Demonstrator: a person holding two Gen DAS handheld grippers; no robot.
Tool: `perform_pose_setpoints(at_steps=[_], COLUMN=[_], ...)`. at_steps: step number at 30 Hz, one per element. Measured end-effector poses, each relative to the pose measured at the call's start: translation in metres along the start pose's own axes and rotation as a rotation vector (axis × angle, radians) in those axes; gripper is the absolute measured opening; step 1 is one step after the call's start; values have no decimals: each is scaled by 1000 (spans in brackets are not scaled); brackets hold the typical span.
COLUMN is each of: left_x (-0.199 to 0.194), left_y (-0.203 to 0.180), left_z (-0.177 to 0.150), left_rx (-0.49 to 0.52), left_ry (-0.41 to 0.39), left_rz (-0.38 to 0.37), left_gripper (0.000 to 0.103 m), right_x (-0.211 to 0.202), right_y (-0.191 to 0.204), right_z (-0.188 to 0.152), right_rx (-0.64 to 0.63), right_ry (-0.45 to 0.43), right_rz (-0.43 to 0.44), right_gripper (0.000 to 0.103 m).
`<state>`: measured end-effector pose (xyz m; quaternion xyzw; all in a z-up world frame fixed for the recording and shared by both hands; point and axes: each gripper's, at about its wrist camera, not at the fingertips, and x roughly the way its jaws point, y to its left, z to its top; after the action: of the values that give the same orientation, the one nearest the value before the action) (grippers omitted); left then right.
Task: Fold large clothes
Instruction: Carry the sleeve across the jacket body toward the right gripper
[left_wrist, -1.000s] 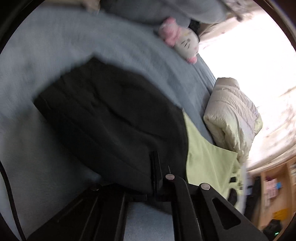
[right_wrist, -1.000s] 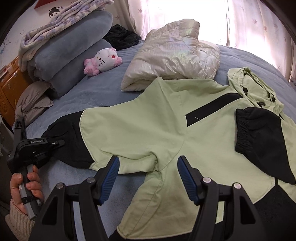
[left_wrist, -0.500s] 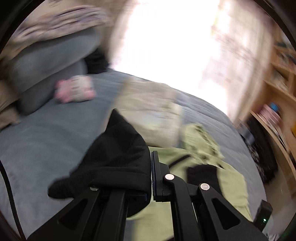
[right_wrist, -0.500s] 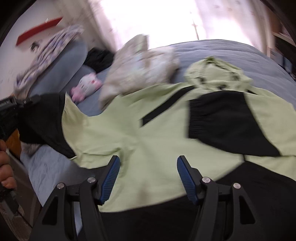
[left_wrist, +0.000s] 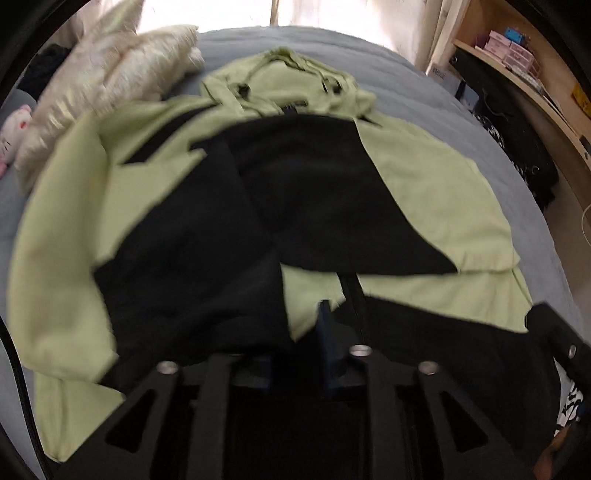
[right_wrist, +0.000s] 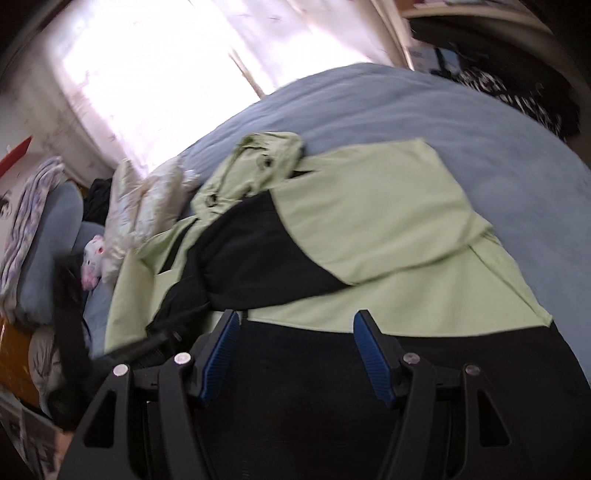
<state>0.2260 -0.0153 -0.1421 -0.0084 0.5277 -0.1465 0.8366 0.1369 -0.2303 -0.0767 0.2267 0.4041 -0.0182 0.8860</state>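
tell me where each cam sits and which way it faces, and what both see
Left wrist: on the left hand-held gripper, jaws opening, aimed down at the green and black jacket; its black sleeve drapes over the left finger.
Right wrist: on the right hand-held gripper, open and empty, looking across the jacket toward the window.
Shared: jacket, grey bed, cream puffer jacket.

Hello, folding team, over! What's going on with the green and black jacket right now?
Left gripper jaws opening over the black sleeve. Right gripper open, empty. Jacket flat on the bed, both sleeves folded in. Nothing blocking.
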Motion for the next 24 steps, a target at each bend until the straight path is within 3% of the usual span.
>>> perform_pose_setpoints(at_steps=[2,4,9,15,19,24], left_x=[-8,-24,-68,-115,-135,-137], left_y=[-2,-6,6,38,70,108], left_z=[-6,-8,-15,-28,-45,-68], left_rx=[2,18,53,-38,-102,-191], left_ry=[-12,-47,-86,-141,-186,-174], left_rz=[-50,-95,-145,-188,-119,-54], left_gripper=[70,82,82,82,82,82], right_x=[3,4,5,3,9,28], right_y=[-10,-15,-3,35,78,135], right_z=[0,-1,-1,-1,-7,-33], right_rx=[19,23,-15,-153,-343,-675], right_ry=[15,22,36,38,48,73], right_rz=[11,27,93,142,167,165], right_gripper=[64,64,64,64,64,64])
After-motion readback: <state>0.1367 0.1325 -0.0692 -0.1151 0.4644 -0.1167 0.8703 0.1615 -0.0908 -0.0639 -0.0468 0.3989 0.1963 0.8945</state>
